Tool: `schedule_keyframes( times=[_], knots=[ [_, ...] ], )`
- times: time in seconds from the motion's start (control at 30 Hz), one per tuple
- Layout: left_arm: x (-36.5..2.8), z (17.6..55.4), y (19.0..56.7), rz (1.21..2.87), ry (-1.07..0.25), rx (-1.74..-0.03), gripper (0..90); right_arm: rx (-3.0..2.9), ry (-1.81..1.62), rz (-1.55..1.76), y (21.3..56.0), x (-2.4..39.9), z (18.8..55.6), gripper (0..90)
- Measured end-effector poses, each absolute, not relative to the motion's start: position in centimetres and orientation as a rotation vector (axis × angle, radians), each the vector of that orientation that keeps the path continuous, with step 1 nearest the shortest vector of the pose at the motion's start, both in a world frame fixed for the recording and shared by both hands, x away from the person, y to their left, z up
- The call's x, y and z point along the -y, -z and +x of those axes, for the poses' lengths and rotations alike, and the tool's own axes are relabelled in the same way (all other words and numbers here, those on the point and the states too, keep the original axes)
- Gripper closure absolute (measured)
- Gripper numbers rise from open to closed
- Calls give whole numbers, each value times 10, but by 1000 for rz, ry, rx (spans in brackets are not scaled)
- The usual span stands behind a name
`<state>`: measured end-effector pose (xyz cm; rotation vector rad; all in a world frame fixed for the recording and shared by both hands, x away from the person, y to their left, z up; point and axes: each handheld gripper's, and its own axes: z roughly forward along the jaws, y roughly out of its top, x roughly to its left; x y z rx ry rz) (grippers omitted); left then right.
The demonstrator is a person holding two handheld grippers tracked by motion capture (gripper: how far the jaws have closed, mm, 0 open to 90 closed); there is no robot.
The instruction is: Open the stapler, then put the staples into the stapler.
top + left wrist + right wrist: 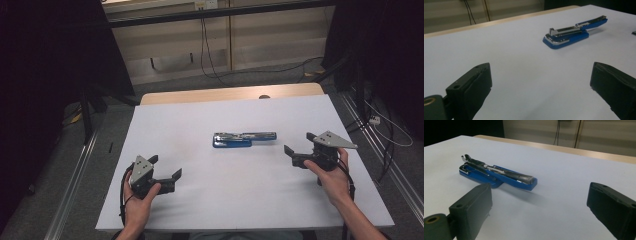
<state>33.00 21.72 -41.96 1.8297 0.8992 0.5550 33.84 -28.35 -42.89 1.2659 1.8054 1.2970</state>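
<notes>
A blue stapler [244, 139] lies swung open in the middle of the white worktop [200, 115]. The left gripper [167, 172] at lower left and the right gripper [298, 145] at right wait with fingers wide, both empty, ready to reach in.

Stapler [243, 138]: glossy blue plastic, shiny metal; table [200, 115] matt white.

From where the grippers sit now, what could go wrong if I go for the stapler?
The stapler lies swung open, its top arm sticking out past the base, so a pinch on one half may let the other flop. It lies loose on smooth table and could skid. Left gripper and right gripper, both open, could collide.
</notes>
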Motion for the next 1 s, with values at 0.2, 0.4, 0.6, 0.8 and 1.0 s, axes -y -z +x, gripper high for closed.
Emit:
schedule_keyframes(
  times=[0.2, 0.4, 0.6, 0.8, 1.0],
  knots=[
    [-218, 332, 419, 1829, -571, -923, 43, -1845, -1269, 1269, 427, 284, 339, 72],
    [-217, 333, 420, 1834, -551, -914, 43, -1894, -1266, 1266, 422, 284, 344, 88],
    [-217, 335, 421, 1835, -516, -923, 43, -1972, -1281, 1280, 419, 284, 349, 94],
    [-219, 337, 421, 1829, -527, -935, 43, -2049, -1202, 1335, 420, 287, 356, 99],
    [-224, 333, 419, 1819, -534, -948, 43, -2159, -1148, 1392, 419, 290, 361, 55]
  ],
)
